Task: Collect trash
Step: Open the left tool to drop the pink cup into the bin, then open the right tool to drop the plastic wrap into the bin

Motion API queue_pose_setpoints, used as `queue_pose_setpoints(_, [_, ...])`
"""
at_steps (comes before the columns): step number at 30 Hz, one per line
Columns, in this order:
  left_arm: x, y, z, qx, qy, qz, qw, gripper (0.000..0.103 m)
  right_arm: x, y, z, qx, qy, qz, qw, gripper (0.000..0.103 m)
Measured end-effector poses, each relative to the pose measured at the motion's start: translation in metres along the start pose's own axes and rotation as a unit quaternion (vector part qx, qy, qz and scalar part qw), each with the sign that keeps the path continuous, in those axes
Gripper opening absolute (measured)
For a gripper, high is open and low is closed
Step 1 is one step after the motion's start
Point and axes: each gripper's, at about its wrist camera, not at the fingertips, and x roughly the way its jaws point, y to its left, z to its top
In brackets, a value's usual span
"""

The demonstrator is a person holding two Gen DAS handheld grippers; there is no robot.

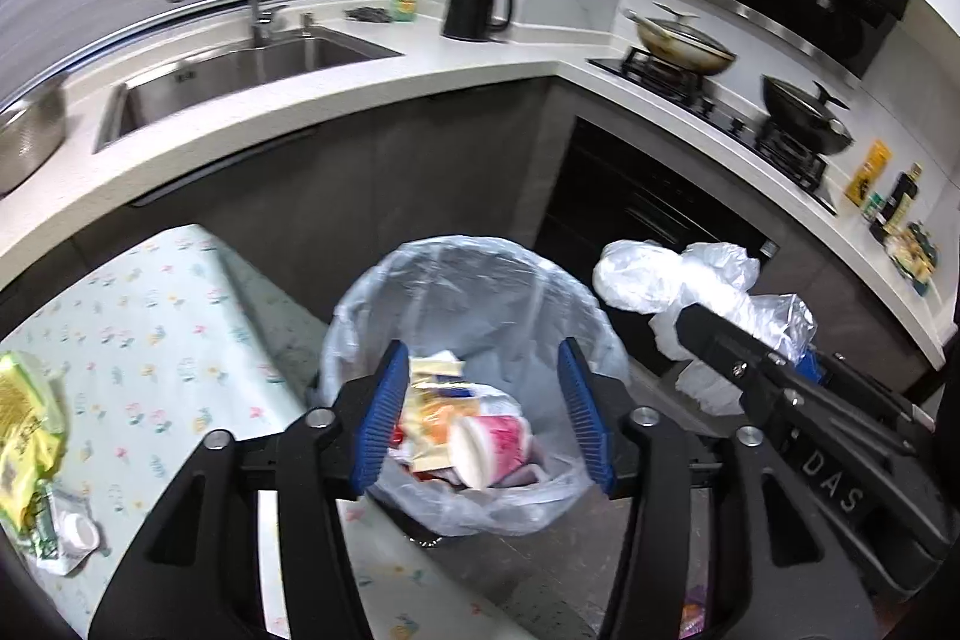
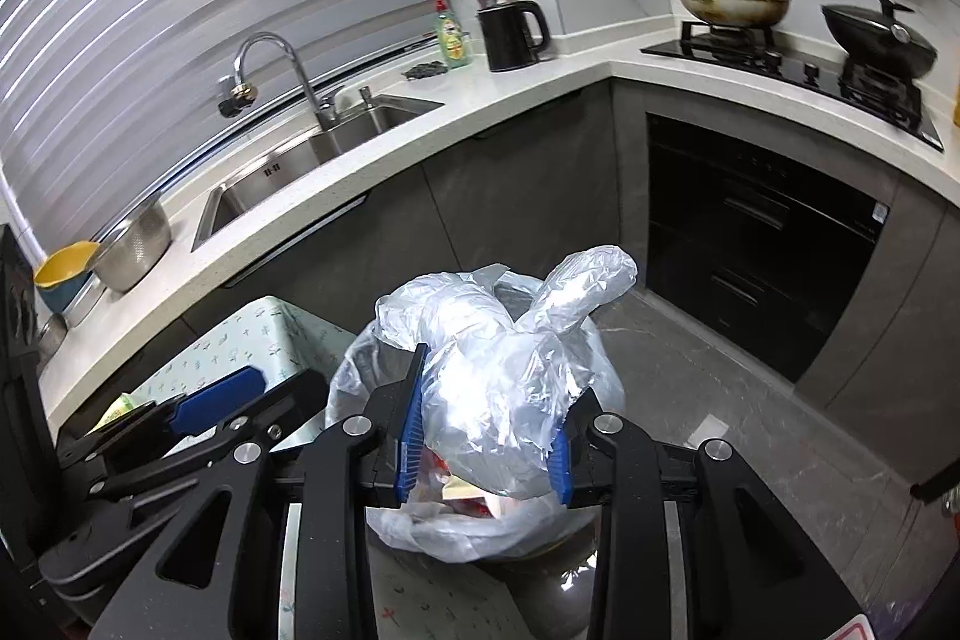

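Your left gripper (image 1: pixel 480 415) hung empty, jaws apart, with the bin (image 1: pixel 474 400) and its cup (image 1: pixel 489 445) straight below, while your right gripper (image 2: pixel 486 436) clamped crumpled plastic (image 2: pixel 498 400) above that bin, so you needed to release it squarely over the liner.

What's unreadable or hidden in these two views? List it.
- Bottom of the bag-lined trash bin: left wrist view, buried under the pink-and-white paper cup and wrappers.
- Bin contents: right wrist view, mostly screened by the crumpled clear plastic bag clamped in the right gripper.
- Yellow-green snack packet: left wrist view, cut off by the frame edge.
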Motion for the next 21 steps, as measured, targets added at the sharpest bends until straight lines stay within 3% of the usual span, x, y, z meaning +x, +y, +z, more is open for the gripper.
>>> queue_pose_setpoints(15, [-0.029,0.074,0.003,-0.061,-0.021,0.073,0.9953,0.051,0.04,0.05,0.01,-0.049,0.023,-0.002,0.999,0.036])
queue_pose_setpoints(21, [-0.039,0.093,-0.001,-0.077,-0.024,0.083,0.9933,0.054,0.037,0.065,0.014,-0.06,0.015,-0.005,0.998,0.052])
